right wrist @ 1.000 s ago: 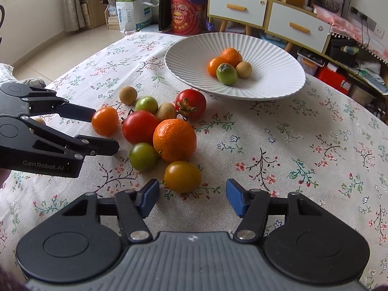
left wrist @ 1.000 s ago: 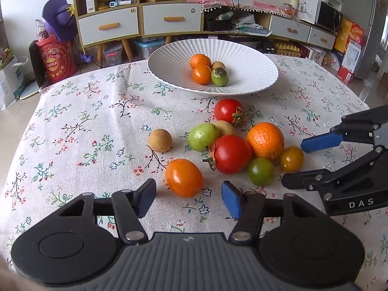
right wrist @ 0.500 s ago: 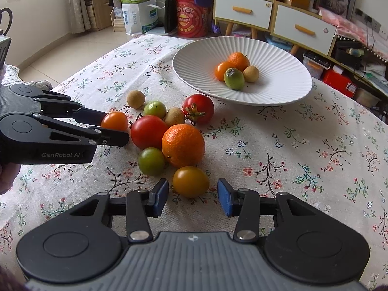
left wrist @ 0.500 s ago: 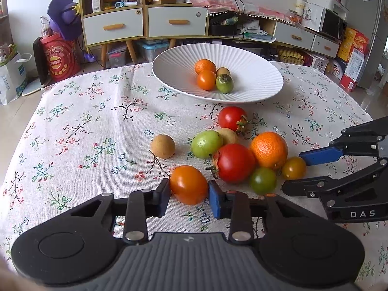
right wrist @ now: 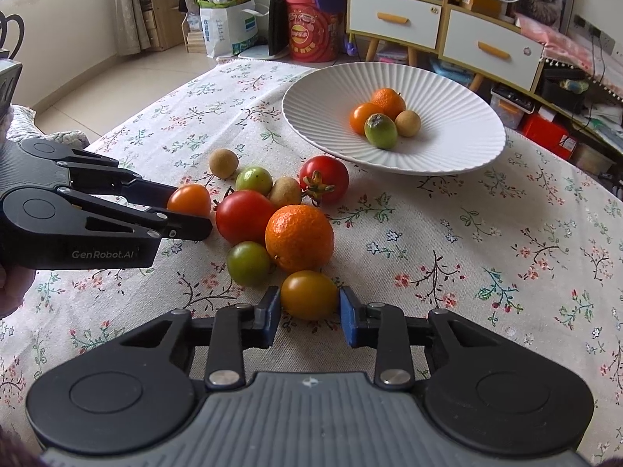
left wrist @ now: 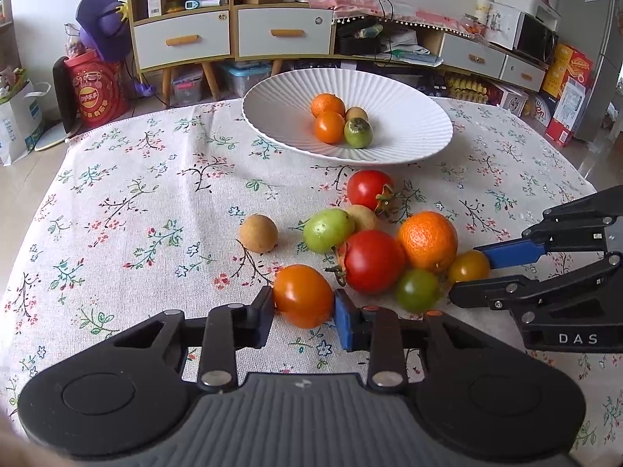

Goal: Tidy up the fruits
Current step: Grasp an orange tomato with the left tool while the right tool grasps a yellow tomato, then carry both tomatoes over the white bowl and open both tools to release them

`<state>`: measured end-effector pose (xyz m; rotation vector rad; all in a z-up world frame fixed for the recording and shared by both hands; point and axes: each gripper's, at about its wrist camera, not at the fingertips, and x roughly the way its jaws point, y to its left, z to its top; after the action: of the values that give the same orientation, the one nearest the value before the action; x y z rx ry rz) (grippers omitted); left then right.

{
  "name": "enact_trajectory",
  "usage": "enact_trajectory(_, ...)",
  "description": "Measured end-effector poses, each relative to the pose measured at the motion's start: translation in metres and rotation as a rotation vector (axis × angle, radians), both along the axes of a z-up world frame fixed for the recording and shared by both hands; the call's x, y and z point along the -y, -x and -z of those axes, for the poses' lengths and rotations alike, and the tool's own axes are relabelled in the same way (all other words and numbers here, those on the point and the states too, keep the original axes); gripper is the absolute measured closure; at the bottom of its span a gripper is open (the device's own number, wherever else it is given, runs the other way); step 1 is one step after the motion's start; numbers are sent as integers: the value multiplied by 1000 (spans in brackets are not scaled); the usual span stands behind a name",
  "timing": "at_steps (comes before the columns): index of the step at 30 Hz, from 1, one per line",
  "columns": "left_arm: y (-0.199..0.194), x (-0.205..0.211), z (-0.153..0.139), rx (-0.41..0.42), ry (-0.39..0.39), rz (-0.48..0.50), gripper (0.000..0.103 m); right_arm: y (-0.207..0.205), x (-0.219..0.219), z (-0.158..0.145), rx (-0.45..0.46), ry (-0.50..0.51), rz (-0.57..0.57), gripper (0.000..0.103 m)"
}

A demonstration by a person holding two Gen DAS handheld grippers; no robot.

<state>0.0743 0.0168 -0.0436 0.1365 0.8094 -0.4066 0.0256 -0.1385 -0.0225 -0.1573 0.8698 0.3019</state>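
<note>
Left hand-held gripper (left wrist: 303, 313): narrowed almost fully, both pads pressed on the sides of an orange tomato (left wrist: 303, 295) resting on the table (left wrist: 117, 210). Right hand-held gripper (right wrist: 309, 313): jaws closing, a yellow-orange tomato (right wrist: 309, 294) between them, blue pads (right wrist: 347, 321) touching its two sides, fruit on the cloth. Between the two grippers, a tight cluster: big orange (right wrist: 300, 232), large red tomato (right wrist: 245, 216), dark green tomato (right wrist: 248, 263), light green fruit (right wrist: 254, 180), second red tomato (right wrist: 324, 179) with a dried stem, a small tan fruit wedged among them. One round tan fruit (left wrist: 258, 233) lying apart, to the cluster's left in the left wrist view. Beyond the cluster, a white ribbed plate (right wrist: 447, 148) holding four small fruits.
</note>
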Motion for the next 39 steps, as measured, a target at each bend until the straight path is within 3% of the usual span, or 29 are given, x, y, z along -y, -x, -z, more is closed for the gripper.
enact_trajectory(21,-1,2,-23,32,64,6,78,-3,12,-24,56,-71,29,74)
enact_trajectory(39,-29,30,-41,44,141,-28,78,-32,25,-44,118,-132,147,74)
